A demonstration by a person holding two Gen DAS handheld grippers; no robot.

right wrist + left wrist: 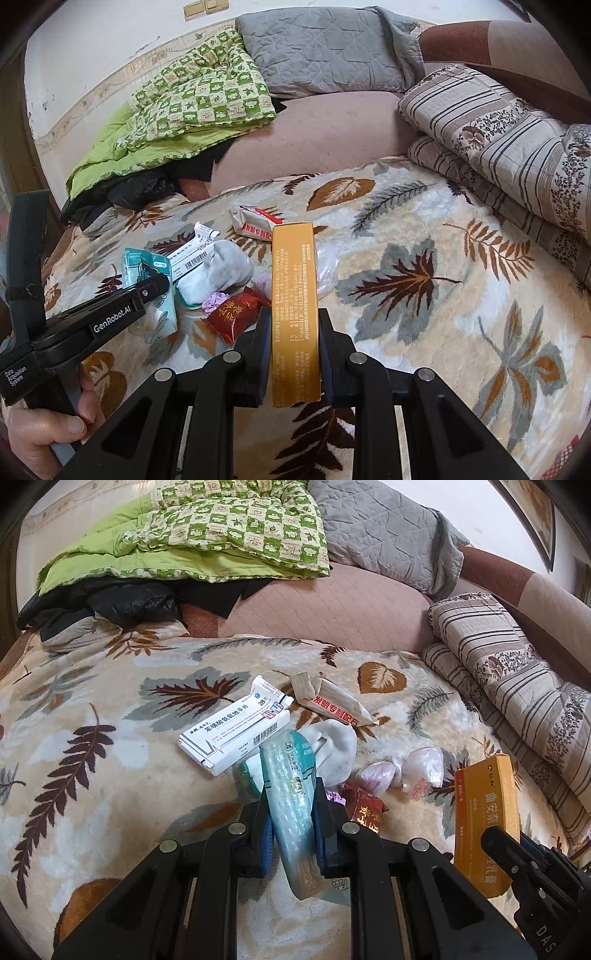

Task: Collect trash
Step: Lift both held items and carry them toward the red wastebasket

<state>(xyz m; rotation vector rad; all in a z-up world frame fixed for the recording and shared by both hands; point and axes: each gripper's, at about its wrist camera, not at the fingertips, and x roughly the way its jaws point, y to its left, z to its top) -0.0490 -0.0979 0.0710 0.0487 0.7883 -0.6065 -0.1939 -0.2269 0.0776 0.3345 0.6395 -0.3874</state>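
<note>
Both claws clamped: left claw point(290, 801) grips teal packet point(291, 794), right claw point(294, 325) grips orange box point(294, 295)

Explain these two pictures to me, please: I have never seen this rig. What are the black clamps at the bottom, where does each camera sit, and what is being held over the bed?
There is no robot here. A person holds a two-finger gripper in each hand, and a fisheye camera on each gripper looks forward along its fingers, so the black fingers fill the bottom of each picture.

In the left wrist view, the left gripper is shut on a teal plastic packet. In the right wrist view, the right gripper is shut on an orange box; the person's left hand shows at the lower left.

Below lies a leaf-patterned blanket on a bed. Still on it are a white medicine box, a tan wrapper, a crumpled white cloth, a red sachet and small clear bags. Folded quilts lie behind.
</note>
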